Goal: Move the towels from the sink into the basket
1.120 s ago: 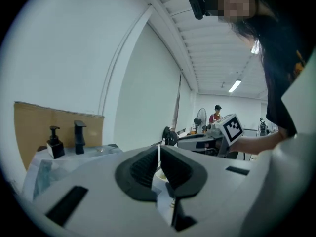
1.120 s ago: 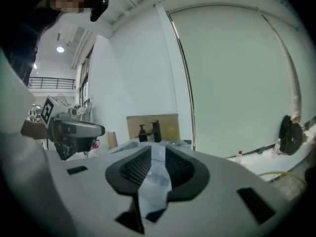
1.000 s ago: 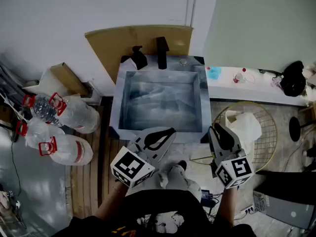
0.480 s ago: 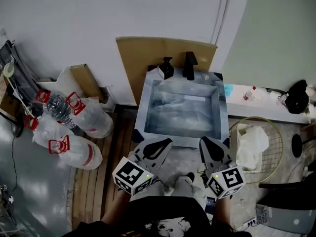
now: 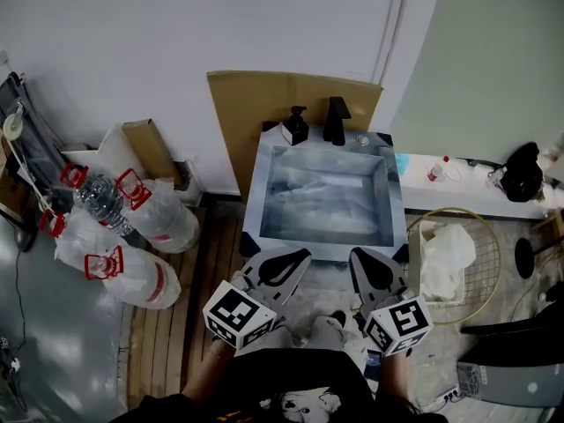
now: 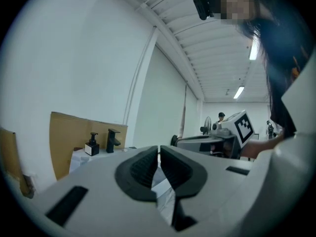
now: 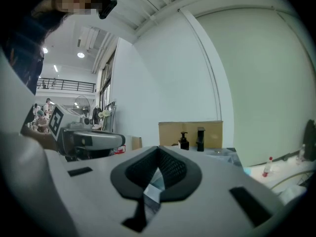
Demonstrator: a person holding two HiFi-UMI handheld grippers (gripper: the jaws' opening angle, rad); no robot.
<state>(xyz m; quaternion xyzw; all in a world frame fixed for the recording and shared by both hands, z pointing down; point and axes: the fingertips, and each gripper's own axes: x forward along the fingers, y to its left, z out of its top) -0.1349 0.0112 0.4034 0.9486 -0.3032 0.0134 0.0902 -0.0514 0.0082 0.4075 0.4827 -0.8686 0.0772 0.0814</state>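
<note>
Hovering just short of the sink [image 5: 256, 192], left gripper [image 5: 304, 255] closed, empty; right gripper [image 5: 356, 255] has just been closing its jaws on nothing. Towels [image 5: 326, 203] lie straight ahead in the basin, seemingly spread crosswise. Basket [image 5: 451, 210] stands right, nearer the right gripper.

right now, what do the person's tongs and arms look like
Left tongs and right tongs: pale grey bodies, pointed black ribbed pads, each with a white cube of black square markers. The person wears a dark top with pale print.
</note>
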